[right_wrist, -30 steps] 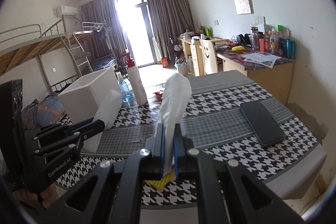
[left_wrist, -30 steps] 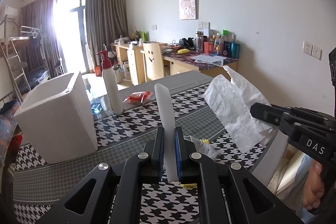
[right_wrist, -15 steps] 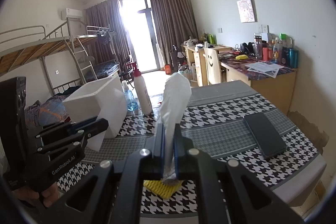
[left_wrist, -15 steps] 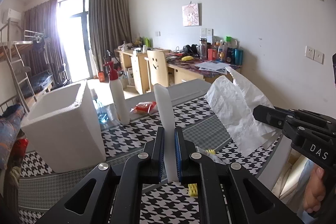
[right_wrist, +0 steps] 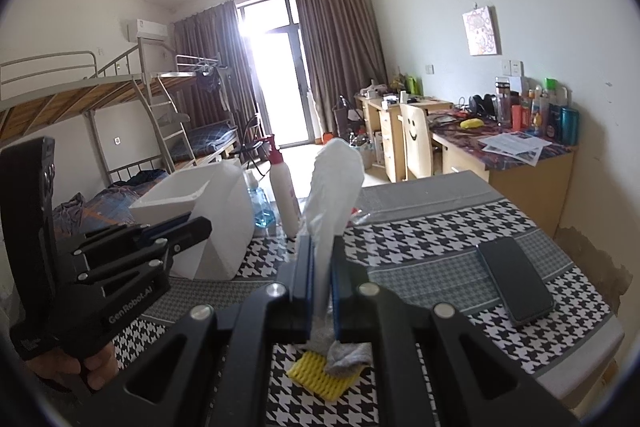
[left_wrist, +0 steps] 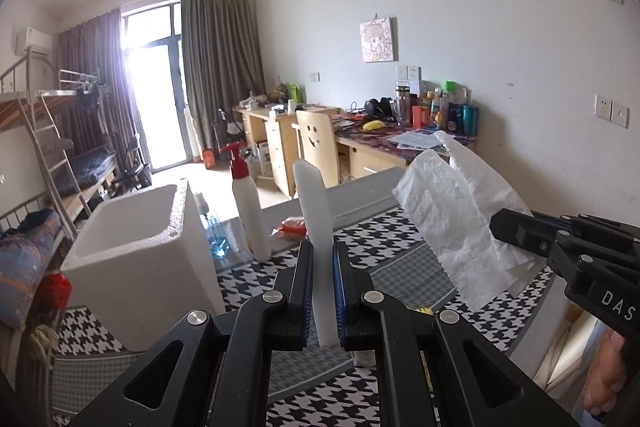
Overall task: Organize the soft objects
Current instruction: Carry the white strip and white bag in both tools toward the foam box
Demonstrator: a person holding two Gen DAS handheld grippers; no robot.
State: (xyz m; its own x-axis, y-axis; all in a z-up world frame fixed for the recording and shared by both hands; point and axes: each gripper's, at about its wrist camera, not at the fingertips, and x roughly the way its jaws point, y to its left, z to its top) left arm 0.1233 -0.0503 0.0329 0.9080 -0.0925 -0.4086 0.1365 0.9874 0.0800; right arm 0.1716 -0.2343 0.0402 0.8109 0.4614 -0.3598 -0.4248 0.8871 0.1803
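My left gripper (left_wrist: 322, 275) is shut on a white foam strip (left_wrist: 316, 223) that stands upright between its jaws, held above the houndstooth table (left_wrist: 384, 247). My right gripper (right_wrist: 320, 267) is shut on a crumpled white tissue (right_wrist: 334, 195); it also shows in the left wrist view (left_wrist: 452, 211) at the right. A white foam box (left_wrist: 148, 251), open at the top, stands at the left of the table and shows in the right wrist view (right_wrist: 216, 215). A yellow sponge mesh (right_wrist: 320, 373) with a grey rag on it lies on the table below the right gripper.
A white bottle with a red pump (left_wrist: 250, 211) and a blue-liquid bottle (left_wrist: 214, 235) stand beside the box. A red packet (left_wrist: 292, 225) lies behind. A dark phone (right_wrist: 514, 279) lies at the table's right. Desks, a chair and a bunk bed stand beyond.
Both grippers have risen with their loads still held; the table and the foam box now sit lower in both views.
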